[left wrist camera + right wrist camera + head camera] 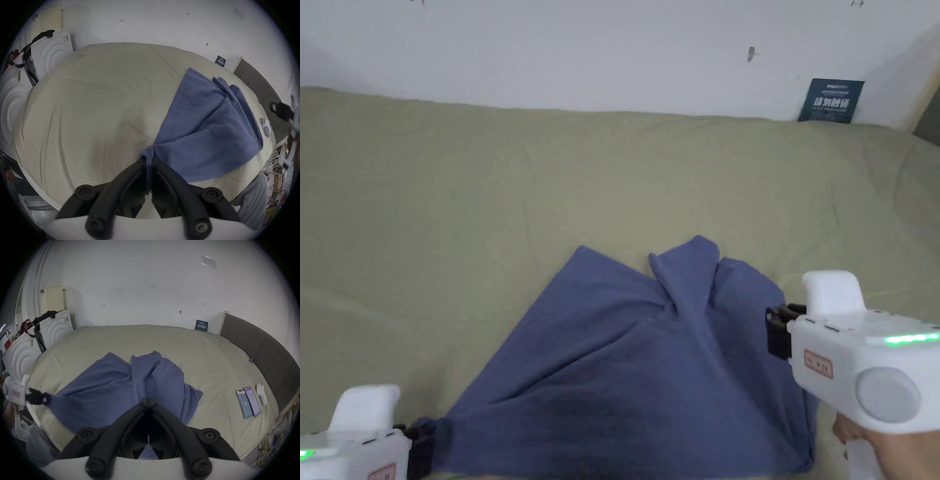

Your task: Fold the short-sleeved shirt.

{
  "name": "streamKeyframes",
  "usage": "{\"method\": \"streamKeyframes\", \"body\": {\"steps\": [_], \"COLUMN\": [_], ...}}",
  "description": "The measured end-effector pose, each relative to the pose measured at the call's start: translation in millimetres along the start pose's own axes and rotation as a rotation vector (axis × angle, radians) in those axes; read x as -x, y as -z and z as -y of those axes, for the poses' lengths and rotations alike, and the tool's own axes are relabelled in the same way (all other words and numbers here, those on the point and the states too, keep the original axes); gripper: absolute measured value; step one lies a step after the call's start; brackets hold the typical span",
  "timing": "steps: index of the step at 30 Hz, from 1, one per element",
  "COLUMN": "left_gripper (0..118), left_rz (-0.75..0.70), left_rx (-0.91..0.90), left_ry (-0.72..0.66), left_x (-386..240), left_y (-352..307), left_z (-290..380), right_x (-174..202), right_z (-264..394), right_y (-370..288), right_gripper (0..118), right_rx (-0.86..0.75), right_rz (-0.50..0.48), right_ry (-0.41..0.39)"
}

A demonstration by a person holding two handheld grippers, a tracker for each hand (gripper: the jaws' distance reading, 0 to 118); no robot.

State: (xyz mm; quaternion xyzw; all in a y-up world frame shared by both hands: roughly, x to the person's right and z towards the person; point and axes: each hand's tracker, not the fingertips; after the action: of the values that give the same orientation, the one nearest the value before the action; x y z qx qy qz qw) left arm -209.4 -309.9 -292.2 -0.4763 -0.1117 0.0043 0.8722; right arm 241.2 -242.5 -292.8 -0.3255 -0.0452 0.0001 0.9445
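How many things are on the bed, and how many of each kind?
Blue shirt: 1
Phones: 2
Small white object beside the phones: 1
Total on the bed: 4

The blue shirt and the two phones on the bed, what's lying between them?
Nothing. In the right gripper view, only bare beige bedsheet separates the blue shirt from the two phones.
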Motion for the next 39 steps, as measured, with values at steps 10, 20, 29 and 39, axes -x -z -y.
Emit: {"method": "streamKeyframes", "body": {"steps": [10, 20, 29, 39], "left_gripper": [4, 4, 4, 4], "left_rz": [0.027, 0.020, 0.022, 0.031], "left_rx": [0.021, 0.042, 0.046, -0.118], "left_ry": [-0.013, 0.000, -0.012, -0.069], "left_x": [12.7, 17.4, 22.3, 28.1], "left_y": [11.5, 31.9, 33.3, -30.8], "left_z": [-4.4, -11.8, -13.2, -47.9], "right_x": [-32.2, -25.2, -12.2, -41.1], "right_z": [-96.2, -71.8, -106.2, -152.1], "right_y": [176.6, 244.0, 197.9, 39.3], "right_gripper": [84, 100, 5, 5], "right_rx": [0.300, 0.471, 0.366, 0.069], "right_rz": [0.060, 0.090, 0.027, 0.044], "right_ry": [-0.187, -0.333, -0.348, -0.253]}}
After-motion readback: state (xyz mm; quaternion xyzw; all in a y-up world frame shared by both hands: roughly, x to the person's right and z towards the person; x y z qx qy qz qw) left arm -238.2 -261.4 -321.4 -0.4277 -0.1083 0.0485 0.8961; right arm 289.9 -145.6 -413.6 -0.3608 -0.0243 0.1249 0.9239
